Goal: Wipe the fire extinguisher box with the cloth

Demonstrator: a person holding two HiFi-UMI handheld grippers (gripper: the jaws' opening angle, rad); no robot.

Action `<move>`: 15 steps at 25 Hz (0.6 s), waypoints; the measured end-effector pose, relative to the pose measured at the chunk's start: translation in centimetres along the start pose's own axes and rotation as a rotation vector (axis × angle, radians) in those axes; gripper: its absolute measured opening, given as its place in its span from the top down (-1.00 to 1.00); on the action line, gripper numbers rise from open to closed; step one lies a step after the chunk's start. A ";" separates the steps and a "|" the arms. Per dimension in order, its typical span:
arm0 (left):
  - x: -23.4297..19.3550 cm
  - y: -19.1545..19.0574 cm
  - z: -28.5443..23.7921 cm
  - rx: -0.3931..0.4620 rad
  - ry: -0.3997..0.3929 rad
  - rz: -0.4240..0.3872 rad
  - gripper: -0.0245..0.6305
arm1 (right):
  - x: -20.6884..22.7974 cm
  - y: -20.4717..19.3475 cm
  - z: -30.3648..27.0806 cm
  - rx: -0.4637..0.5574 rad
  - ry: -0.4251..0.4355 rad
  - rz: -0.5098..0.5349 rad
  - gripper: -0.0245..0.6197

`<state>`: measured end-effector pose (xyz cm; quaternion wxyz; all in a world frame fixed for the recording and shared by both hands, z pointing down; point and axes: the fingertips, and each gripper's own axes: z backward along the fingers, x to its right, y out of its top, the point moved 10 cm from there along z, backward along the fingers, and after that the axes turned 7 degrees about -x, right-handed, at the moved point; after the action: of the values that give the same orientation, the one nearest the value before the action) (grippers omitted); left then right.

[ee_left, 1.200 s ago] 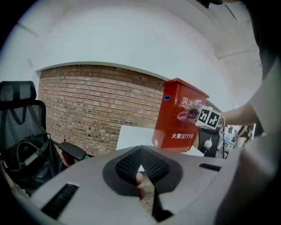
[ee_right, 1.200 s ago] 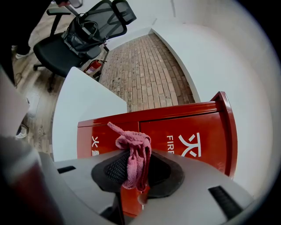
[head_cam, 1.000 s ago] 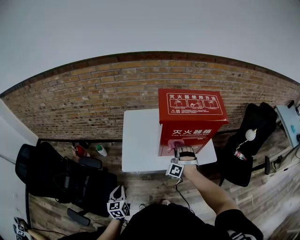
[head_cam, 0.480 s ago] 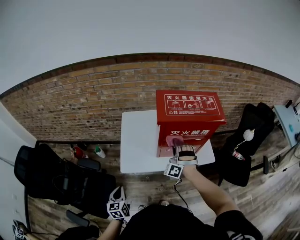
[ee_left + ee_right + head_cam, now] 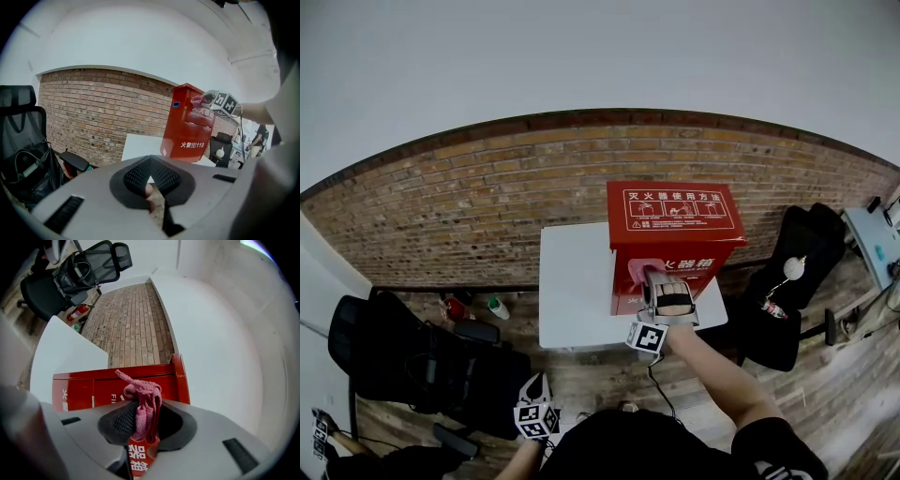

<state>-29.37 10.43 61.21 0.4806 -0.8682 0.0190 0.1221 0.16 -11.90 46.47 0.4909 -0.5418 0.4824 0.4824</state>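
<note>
The red fire extinguisher box (image 5: 675, 225) stands upright on the right part of a white table (image 5: 577, 291). My right gripper (image 5: 659, 283) is shut on a pink cloth (image 5: 645, 271) and holds it against the box's front face, over the left end of the white lettering. In the right gripper view the pink cloth (image 5: 142, 406) bunches between the jaws in front of the red box (image 5: 112, 383). My left gripper (image 5: 536, 412) hangs low beside the person's body, far from the box, with its jaws closed and nothing between them. The left gripper view shows the box (image 5: 190, 124) from its side.
A brick wall (image 5: 487, 197) runs behind the table. A black office chair (image 5: 431, 361) stands at the left, and another black chair (image 5: 792, 281) with a bottle on it at the right. A small red extinguisher (image 5: 459, 302) and a green-capped bottle (image 5: 500, 304) lie on the floor.
My right gripper has slid the pink cloth upward on the box's front, from the lower panel to the lettering band. The left gripper has stayed put.
</note>
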 end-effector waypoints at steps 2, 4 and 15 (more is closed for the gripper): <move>0.1 0.1 0.0 0.003 -0.003 -0.001 0.86 | 0.7 0.0 0.1 -0.001 -0.019 0.005 0.61; 0.1 0.0 0.0 0.001 -0.005 -0.001 0.86 | 1.2 0.0 0.1 -0.005 -0.026 0.008 0.61; -0.1 -0.4 0.6 -0.001 -0.001 -0.009 0.86 | 3.8 0.1 0.4 -0.027 -0.107 0.000 0.61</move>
<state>-29.50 11.12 61.25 0.4806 -0.8685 0.0147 0.1204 0.27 -11.74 42.64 0.5087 -0.5218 0.4489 0.5172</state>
